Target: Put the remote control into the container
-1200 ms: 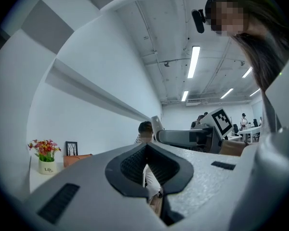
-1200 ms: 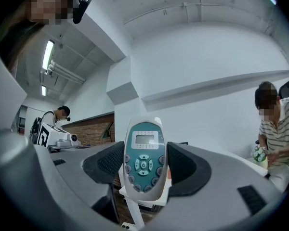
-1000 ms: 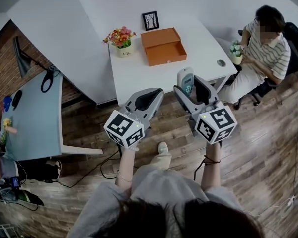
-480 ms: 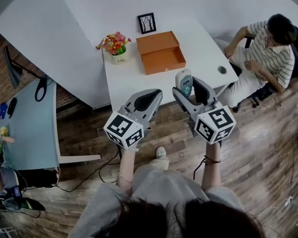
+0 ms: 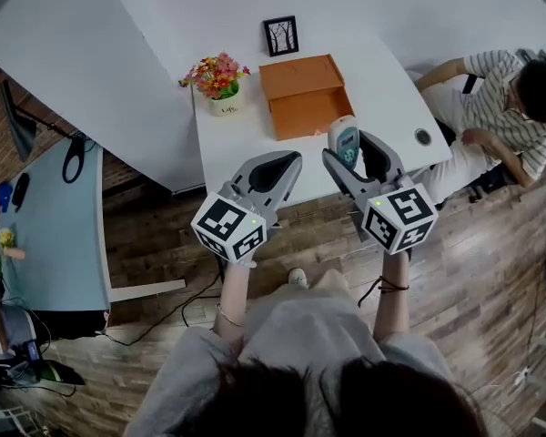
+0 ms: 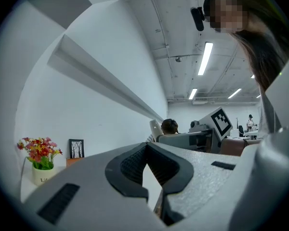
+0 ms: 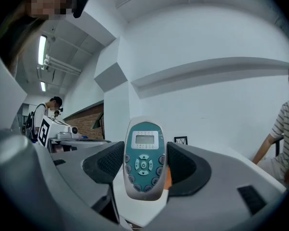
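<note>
A white remote control (image 5: pixel 343 139) with a teal face (image 7: pixel 143 159) stands upright between the pads of my right gripper (image 5: pixel 353 150), which is shut on it above the front edge of the white table (image 5: pixel 255 139). The container, an open orange box (image 5: pixel 305 96), lies on the table just beyond the remote. In the right gripper view only an orange sliver of the box (image 7: pixel 169 177) shows behind the remote. My left gripper (image 5: pixel 288 160) hovers beside the right one, shut with nothing in it, its pads (image 6: pixel 135 165) meeting at the tips.
A pot of flowers (image 5: pixel 220 80) stands left of the box and a small picture frame (image 5: pixel 281 35) behind it. A person in a striped shirt (image 5: pixel 500 94) sits at the table's right end. A grey desk (image 5: pixel 59 217) is at the left, over a wooden floor.
Both grippers have come forward over the table's front edge. The remote, still held in the right gripper, is now closer to the orange box.
</note>
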`<state>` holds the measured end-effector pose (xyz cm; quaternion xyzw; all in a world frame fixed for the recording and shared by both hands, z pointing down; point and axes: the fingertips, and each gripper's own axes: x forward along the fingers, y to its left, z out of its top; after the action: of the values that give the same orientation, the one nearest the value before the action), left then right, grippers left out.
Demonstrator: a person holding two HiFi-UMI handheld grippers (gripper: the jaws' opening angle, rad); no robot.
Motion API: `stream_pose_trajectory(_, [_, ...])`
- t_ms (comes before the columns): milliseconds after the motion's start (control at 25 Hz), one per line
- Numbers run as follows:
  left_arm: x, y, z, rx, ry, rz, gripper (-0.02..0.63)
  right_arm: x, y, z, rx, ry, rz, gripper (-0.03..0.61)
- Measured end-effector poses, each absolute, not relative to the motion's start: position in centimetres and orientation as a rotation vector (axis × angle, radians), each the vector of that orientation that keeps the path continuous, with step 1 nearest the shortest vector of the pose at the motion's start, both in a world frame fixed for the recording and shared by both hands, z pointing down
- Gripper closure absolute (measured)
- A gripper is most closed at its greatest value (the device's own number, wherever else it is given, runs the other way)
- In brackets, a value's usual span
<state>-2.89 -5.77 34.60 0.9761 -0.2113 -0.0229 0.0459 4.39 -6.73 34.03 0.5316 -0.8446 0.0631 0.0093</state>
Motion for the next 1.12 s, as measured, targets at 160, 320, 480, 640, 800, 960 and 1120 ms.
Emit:
stream_pose_trajectory(160, [-2.8, -7.1, 34.8, 2.968, -0.659, -0.069, 0.611, 4.5, -8.0, 34.5, 1.642, -2.628, 0.204, 0.301])
stream_pose_trajectory(320, [-2.2, -8.3, 35.3, 2.953, -0.665, -0.056, 0.611, 5.1, -9.5, 34.7, 1.627, -2.635, 0.213, 0.301])
stream_pose_trajectory(480, [-1.9, -10.2, 35.6, 2.936, -0.698, -0.054, 0.611, 5.5, -11.7, 35.1, 1.590, -2.636, 0.218, 0.301])
stream_pose_trajectory(640, [-1.4, -12.2, 35.9, 2.918, -0.729, -0.048, 0.611, 6.2, -14.1, 35.6, 1.551, -2.631, 0.230, 0.301])
stream_pose_trajectory(800, [-0.8, -14.8, 36.2, 2.898, -0.766, -0.056, 0.611, 6.6, -16.6, 36.0, 1.499, -2.637, 0.228, 0.301])
stream_pose_trajectory(960, [0.1, -17.1, 36.6, 2.877, -0.798, -0.059, 0.611, 7.4, -18.9, 37.0, 1.440, -2.642, 0.245, 0.301])
stream_pose_trajectory(1120, [1.0, -19.2, 37.3, 2.851, -0.828, -0.048, 0.611, 8.0, -21.3, 37.8, 1.379, -2.646, 0.264, 0.301])
